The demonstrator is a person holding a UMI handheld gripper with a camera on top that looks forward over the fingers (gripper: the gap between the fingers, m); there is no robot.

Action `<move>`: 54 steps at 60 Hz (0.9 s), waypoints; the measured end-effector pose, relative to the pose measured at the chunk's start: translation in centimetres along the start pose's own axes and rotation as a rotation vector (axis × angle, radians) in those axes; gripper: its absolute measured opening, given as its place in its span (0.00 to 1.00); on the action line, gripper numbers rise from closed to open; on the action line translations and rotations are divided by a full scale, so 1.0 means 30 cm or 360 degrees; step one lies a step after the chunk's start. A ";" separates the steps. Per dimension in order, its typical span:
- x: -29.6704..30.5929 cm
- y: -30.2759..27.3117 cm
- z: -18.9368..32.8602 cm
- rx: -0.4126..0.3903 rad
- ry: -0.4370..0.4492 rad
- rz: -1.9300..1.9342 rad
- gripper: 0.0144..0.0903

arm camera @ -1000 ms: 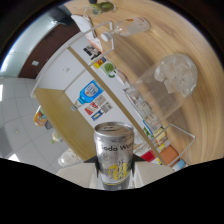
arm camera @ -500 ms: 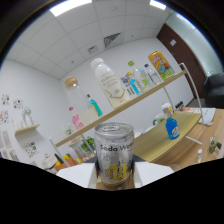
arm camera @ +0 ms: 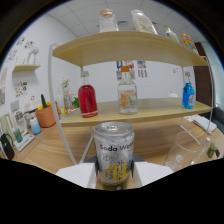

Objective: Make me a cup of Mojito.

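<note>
Fingers (arm camera: 114, 176) of the gripper are closed on a soda water can (arm camera: 114, 155), one pale pad pressing on each side of it low down, so the can stands upright between them and is carried rather than resting on anything that can be seen. Its silver top faces up and the label reads "Soda Wa…" with a yellow patch beneath; whether the tab is already open cannot be told from this view.

Just ahead and to the right of the can stands a clear glass cup (arm camera: 186, 150) on the wooden worktop (arm camera: 50, 155). Whether anything is in the cup cannot be made out. Beyond them rises a two-tier wooden shelf (arm camera: 150, 111) holding a red bottle (arm camera: 87, 100), a clear bottle (arm camera: 127, 95) with an orange label, and a blue bottle (arm camera: 188, 95) further right, with more bottles on the top tier. An orange pot (arm camera: 46, 116) sits off to the left.

The step in hand looks like bringing the soda water to the cup to top up the drink. The next move probably calls for shifting the can right until its rim is over the cup's mouth, then tilting slowly so the stream falls inside; the thin wall of the can suggests a firm but not crushing grip.
</note>
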 end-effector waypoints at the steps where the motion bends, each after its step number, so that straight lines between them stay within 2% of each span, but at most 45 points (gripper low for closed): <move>1: -0.001 0.007 0.000 -0.0006 -0.0002 -0.0006 0.48; 12: -0.017 0.073 -0.003 -0.0052 -0.0014 -0.0026 0.49; 28: -0.034 0.082 -0.030 0.0024 -0.0033 -0.0139 0.51; 37: -0.030 0.095 -0.032 -0.0011 -0.0047 -0.0146 0.53; 41: -0.022 0.117 -0.034 -0.0079 -0.0030 -0.0173 0.64; 44: -0.017 0.111 -0.047 -0.0108 -0.0014 -0.0184 0.86; 46: -0.019 0.098 -0.059 -0.0111 -0.0014 -0.0180 0.95; 54: -0.028 0.056 -0.128 -0.0181 -0.0016 -0.0139 0.94</move>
